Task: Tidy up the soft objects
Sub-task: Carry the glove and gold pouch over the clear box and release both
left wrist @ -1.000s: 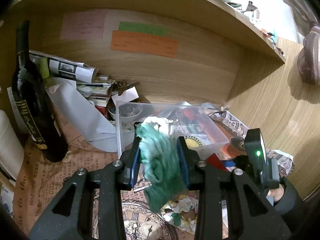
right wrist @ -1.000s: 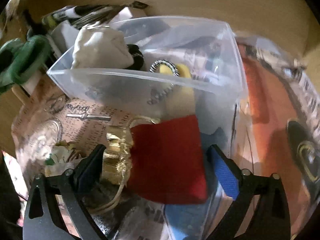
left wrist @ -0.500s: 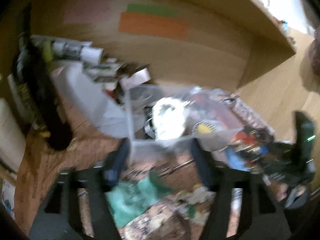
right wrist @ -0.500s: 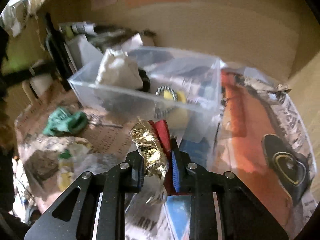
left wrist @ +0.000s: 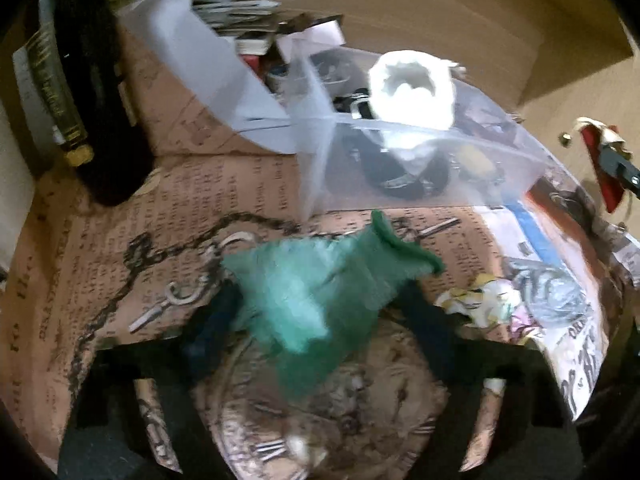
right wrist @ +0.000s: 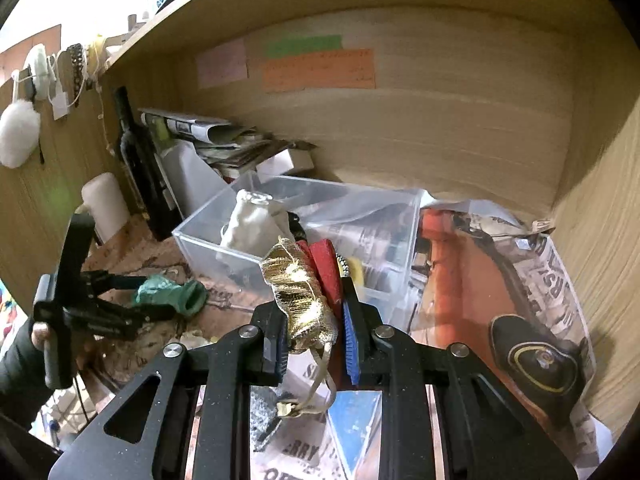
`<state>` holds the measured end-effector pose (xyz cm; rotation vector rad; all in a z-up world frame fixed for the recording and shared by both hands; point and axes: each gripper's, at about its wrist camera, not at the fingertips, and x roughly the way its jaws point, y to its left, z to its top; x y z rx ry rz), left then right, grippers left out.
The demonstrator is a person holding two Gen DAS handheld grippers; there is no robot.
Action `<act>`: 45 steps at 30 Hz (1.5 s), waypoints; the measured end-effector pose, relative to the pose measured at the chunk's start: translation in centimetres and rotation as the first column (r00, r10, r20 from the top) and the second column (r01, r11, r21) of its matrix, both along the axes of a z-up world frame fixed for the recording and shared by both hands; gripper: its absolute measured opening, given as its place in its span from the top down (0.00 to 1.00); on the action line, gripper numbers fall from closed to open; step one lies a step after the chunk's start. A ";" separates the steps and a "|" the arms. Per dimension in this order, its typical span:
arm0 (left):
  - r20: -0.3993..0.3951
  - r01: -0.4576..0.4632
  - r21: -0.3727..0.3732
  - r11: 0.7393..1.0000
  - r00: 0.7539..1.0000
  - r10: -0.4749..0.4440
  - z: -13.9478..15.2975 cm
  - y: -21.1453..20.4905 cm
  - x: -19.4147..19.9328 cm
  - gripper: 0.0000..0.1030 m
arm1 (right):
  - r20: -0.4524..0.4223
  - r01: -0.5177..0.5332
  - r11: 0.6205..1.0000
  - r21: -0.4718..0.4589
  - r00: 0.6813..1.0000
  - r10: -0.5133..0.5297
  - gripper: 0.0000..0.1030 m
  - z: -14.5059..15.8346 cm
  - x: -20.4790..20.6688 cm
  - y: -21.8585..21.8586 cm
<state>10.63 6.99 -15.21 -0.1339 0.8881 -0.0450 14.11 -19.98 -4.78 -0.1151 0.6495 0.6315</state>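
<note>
A green pouch (left wrist: 320, 292) lies on the printed paper in front of the clear plastic box (left wrist: 400, 168); it also shows in the right wrist view (right wrist: 168, 290). My left gripper (left wrist: 316, 340) is open around the green pouch, fingers on either side. My right gripper (right wrist: 314, 340) is shut on a red and gold pouch (right wrist: 308, 284), held above the table in front of the box (right wrist: 304, 224). A white pouch (left wrist: 412, 92) stands inside the box, also seen in the right wrist view (right wrist: 250, 224).
A dark wine bottle (left wrist: 92, 80) stands at the left, with stacked papers (right wrist: 216, 136) behind the box. A metal chain and keys (left wrist: 168, 280) lie beside the green pouch. A floral cloth (left wrist: 492, 300) lies to its right. Wooden walls close the back and right.
My left gripper let go of the green pouch, which dropped to the table, then came down around it. My right gripper closed on the red and gold pouch and lifted it.
</note>
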 end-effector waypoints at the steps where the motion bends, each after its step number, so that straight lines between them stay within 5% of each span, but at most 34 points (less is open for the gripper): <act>1: 0.002 0.008 0.010 1.000 1.000 -0.008 0.0 -0.4 0.0 0.49 | 0.000 0.002 1.000 0.002 1.000 -0.002 0.80 0.0 0.0 -0.1; 6: 0.029 0.032 0.010 0.999 0.999 -0.032 0.9 -1.4 -0.7 0.72 | -0.004 0.014 1.000 0.013 1.000 -0.014 0.80 -0.2 0.6 -0.2; 17: 0.205 0.044 -0.009 0.999 0.978 -0.041 7.4 -2.3 -1.5 0.73 | 0.030 0.017 0.998 0.062 0.999 -0.019 0.80 1.0 2.4 0.0; 25: 0.300 0.019 -0.005 1.000 0.954 -0.017 11.8 -2.0 3.3 0.73 | 0.044 0.003 0.997 0.074 0.999 -0.006 0.80 1.7 4.8 2.1; 35: 0.242 -0.049 0.010 0.999 0.969 0.046 10.2 -0.8 9.9 0.73 | -0.011 -0.006 1.000 0.009 1.000 0.006 0.77 0.3 9.0 5.7; 45: 0.159 -0.066 -0.026 0.997 0.985 0.069 7.7 -0.3 12.8 0.66 | -0.137 -0.052 0.992 -0.114 0.990 0.036 0.72 -4.7 11.5 9.4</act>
